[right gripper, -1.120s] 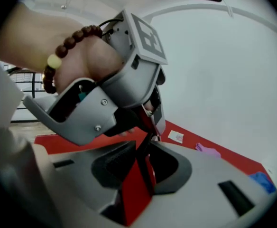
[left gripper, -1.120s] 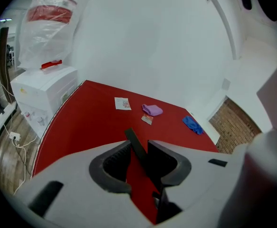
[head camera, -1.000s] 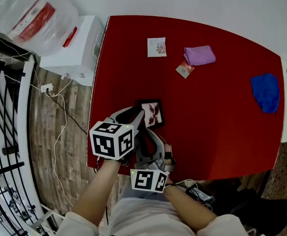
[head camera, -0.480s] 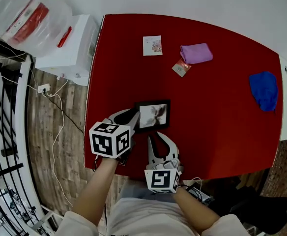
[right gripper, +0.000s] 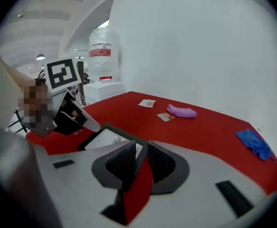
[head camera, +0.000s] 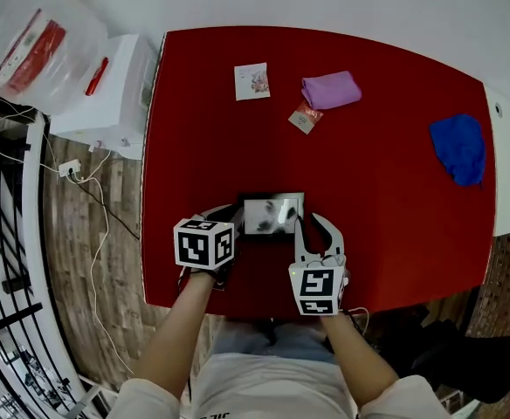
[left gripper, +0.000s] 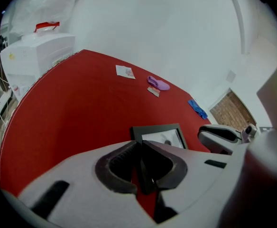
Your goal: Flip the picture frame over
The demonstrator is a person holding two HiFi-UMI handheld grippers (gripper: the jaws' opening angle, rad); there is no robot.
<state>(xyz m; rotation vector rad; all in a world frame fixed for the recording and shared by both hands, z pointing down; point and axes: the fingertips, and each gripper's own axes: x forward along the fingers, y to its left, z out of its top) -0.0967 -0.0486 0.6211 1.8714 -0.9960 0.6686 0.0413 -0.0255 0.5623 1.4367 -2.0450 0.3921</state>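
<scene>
Left gripper (left gripper: 139,146) jaws closing, now pinching frame (head camera: 272,214) left edge. Frame lying flat, picture up. Right gripper (head camera: 313,225) moving in, jaws spread. Flip pending.

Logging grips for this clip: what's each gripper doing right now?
Left gripper: jaws have just been closing, now shut on the left edge of the picture frame.
Right gripper: open, holding nothing.

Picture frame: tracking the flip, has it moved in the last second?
Yes. The picture frame has shifted right, away from the red table's left edge.
</scene>
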